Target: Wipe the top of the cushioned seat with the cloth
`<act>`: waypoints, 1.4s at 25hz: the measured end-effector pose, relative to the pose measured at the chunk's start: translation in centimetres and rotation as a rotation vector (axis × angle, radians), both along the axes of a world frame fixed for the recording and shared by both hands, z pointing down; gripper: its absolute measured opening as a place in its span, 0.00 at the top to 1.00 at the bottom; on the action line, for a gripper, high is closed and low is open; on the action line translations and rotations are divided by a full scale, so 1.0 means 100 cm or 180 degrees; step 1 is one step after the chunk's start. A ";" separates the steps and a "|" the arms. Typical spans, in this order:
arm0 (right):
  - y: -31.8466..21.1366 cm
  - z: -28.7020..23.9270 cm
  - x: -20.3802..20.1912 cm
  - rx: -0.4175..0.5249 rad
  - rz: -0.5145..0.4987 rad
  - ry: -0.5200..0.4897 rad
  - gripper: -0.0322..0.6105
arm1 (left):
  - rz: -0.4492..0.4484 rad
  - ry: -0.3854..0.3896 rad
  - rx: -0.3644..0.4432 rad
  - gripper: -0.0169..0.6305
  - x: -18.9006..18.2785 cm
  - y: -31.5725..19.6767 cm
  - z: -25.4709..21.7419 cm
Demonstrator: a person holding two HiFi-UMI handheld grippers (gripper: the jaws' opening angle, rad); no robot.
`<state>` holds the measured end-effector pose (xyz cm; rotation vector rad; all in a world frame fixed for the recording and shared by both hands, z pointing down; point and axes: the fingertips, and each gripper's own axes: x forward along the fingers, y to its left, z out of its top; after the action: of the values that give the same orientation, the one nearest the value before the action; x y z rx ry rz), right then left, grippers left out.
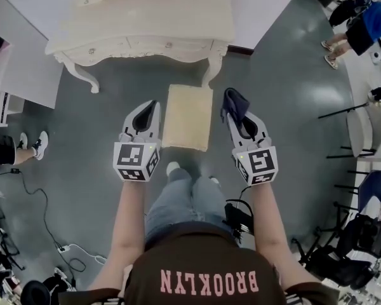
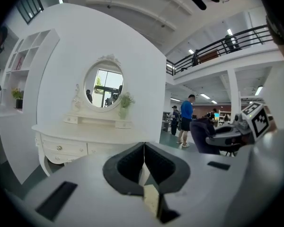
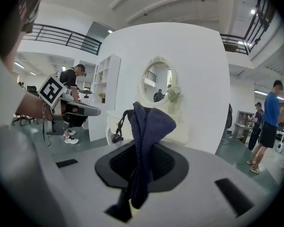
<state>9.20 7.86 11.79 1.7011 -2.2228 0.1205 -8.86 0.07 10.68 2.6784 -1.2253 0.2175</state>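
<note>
Right gripper clamps a dark blue cloth, the cream rectangular cushioned seat at its nine o'clock; left gripper jaws together.

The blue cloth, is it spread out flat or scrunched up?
Scrunched up: the cloth stands bunched in folds, pinched by the right gripper, whose jaws are shut on it.

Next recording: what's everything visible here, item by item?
Cushioned seat: one, cream, on the floor between the tools.
Dressing table: one, cream, against the wall beyond the seat.
Mirror: one, oval, white frame, above the table.
Cloth: one, dark blue, in the right tool.
Bystanders: several, at the room's edges.
Left tool: white, jaws together, empty.
Right tool: white, shut on the cloth.
</note>
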 end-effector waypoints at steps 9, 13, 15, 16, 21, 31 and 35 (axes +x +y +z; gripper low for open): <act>-0.048 0.039 0.027 -0.0122 -0.0010 -0.0036 0.89 | 0.0166 -0.0060 -0.0130 0.97 0.050 -0.043 0.046; -0.075 0.068 0.045 -0.0191 -0.0035 -0.0104 0.89 | 0.0184 -0.0099 -0.0165 0.97 0.072 -0.065 0.070; -0.088 0.084 0.055 -0.0230 -0.0042 -0.0126 0.89 | 0.0166 -0.0112 -0.0199 0.97 0.082 -0.075 0.084; -0.094 0.093 0.060 -0.0250 -0.0042 -0.0139 0.89 | 0.0159 -0.0116 -0.0216 0.97 0.086 -0.079 0.092; -0.113 0.136 0.076 -0.0374 -0.0020 -0.0222 0.89 | 0.0162 -0.0164 -0.0334 0.97 0.102 -0.095 0.130; -0.144 0.235 0.093 -0.0659 0.0006 -0.0360 0.89 | 0.0157 -0.0350 -0.0555 0.97 0.118 -0.128 0.219; -0.153 0.280 0.100 -0.0819 0.0026 -0.0388 0.89 | 0.0170 -0.0374 -0.0698 0.97 0.127 -0.130 0.256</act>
<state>19.16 -7.43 39.80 1.5998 -2.1745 0.5019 3.84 -12.94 36.28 2.5402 -1.0912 0.4937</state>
